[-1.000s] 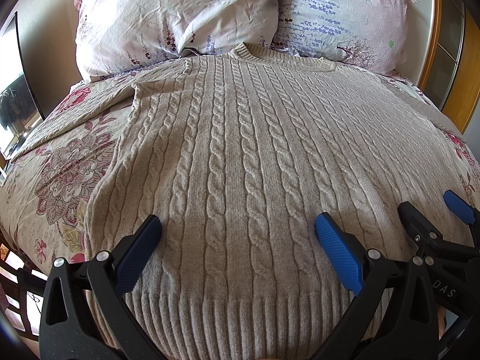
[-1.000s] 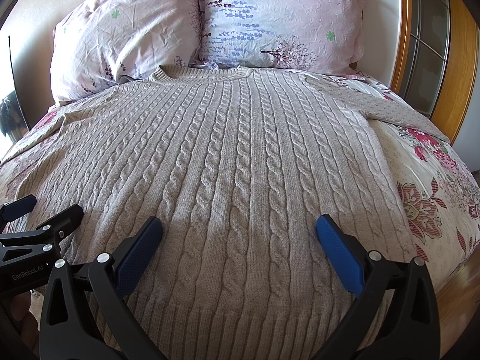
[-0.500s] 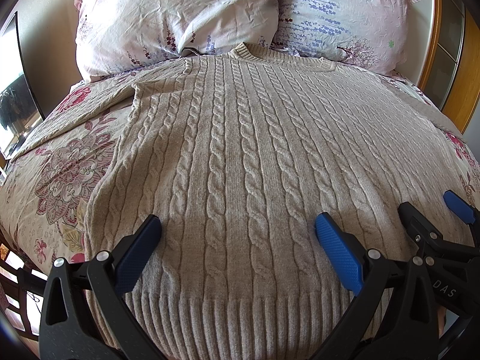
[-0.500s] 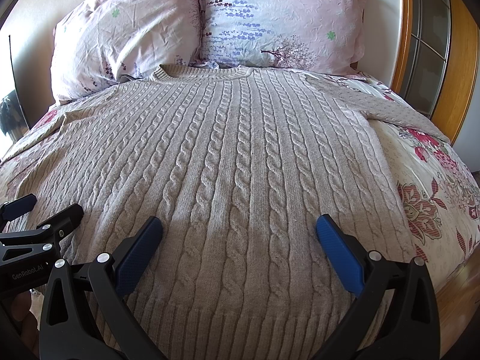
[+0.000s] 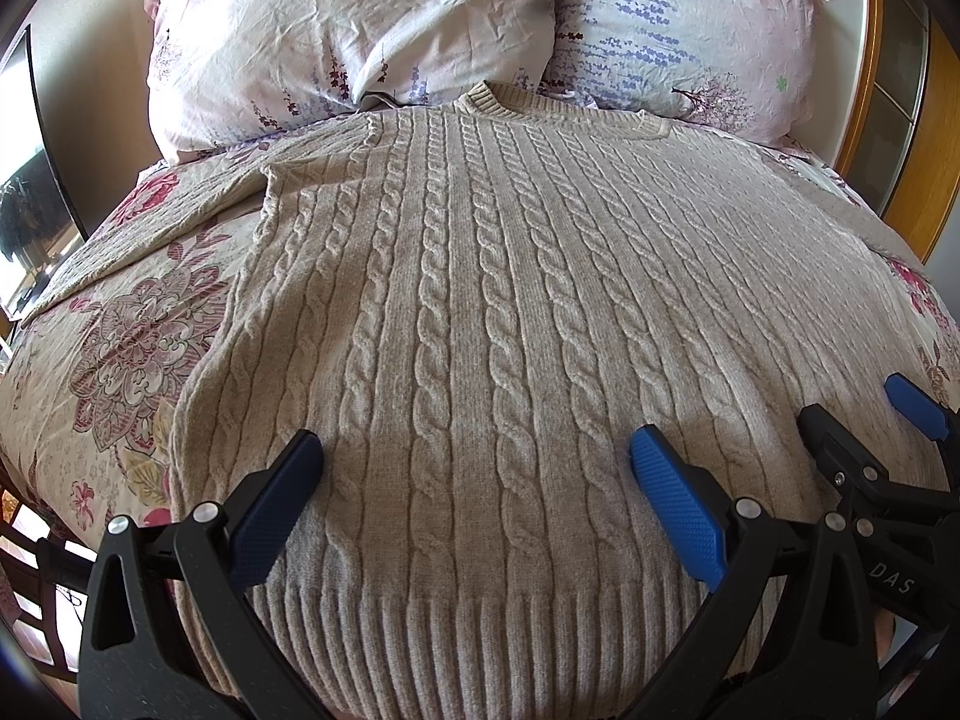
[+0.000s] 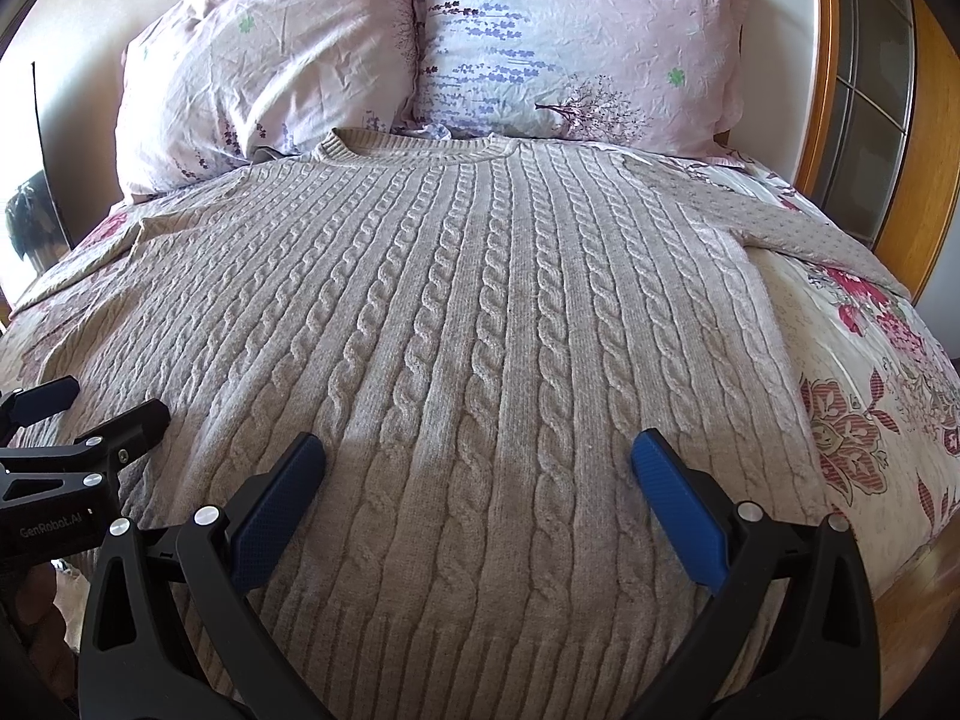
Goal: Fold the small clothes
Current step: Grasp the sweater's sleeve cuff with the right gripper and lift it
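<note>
— Where do we stand with the sweater point(image 5: 480, 324)?

— It lies flat on the bed point(image 5: 120, 348), front up, collar point(image 5: 516, 101) toward the two pillows point(image 5: 360, 30), ribbed hem point(image 5: 480, 630) toward us. One sleeve point(image 6: 804, 222) runs out to the right edge of the bed; the other runs off to the left. We see no fold in it yet, so we judge we are at the very start: garment spread, first fold not begun.

— And our tools?

— The left gripper point(image 5: 474, 492) hovers over the hem area on the left half of the body, its jaws spread wide with nothing between them. The right gripper point(image 6: 477, 492) hangs over the right half, jaws likewise spread and empty. The two sit just beside each other; each shows at the edge of the other's view.

— Are the pads point(image 5: 672, 510) touching the knit?

— We cannot tell; they look close above it, with a shadow under them.

— So what does the next move ask of us?

— Probably a side fold. We would move each gripper out toward a sleeve or a side seam, pinch a single edge cleanly, and carry it across the body. The cable knit is thick and soft, so we should bite deep enough that it does not slip.
</note>
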The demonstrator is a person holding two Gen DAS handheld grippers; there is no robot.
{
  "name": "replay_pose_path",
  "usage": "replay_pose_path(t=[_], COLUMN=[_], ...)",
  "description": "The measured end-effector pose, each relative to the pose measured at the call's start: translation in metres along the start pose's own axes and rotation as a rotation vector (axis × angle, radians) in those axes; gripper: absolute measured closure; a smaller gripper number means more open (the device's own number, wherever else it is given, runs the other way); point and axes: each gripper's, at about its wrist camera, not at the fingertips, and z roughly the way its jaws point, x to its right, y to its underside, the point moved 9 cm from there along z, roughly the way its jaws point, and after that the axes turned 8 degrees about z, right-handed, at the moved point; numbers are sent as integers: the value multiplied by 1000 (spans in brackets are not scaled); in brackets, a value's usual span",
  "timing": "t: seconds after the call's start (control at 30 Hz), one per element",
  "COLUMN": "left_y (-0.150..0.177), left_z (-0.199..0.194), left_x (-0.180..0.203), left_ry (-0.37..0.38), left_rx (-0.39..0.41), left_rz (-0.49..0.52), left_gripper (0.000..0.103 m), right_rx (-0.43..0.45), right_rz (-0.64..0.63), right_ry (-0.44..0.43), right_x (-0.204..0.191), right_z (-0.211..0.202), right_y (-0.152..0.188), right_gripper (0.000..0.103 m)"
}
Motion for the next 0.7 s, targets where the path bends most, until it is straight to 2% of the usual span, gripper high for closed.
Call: replay_pose_path(t=[0.43, 0.6, 0.7], left_y=[-7, -25, -44], left_z=[3, -3, -6], left_x=[-4, -16, -18], left_ry=[37, 17, 67], left_rx=[-41, -4, 31], left_rz=[19, -3, -22], left_gripper=[2, 2, 2], right_rx=[-25, 3, -18], right_rz=[-21, -44, -70], right_ry=[-12, -42, -71], right_x=[-1, -1, -1], right_z=[3, 2, 3], right_y=[-1, 0, -1], right_gripper=[1, 1, 1])
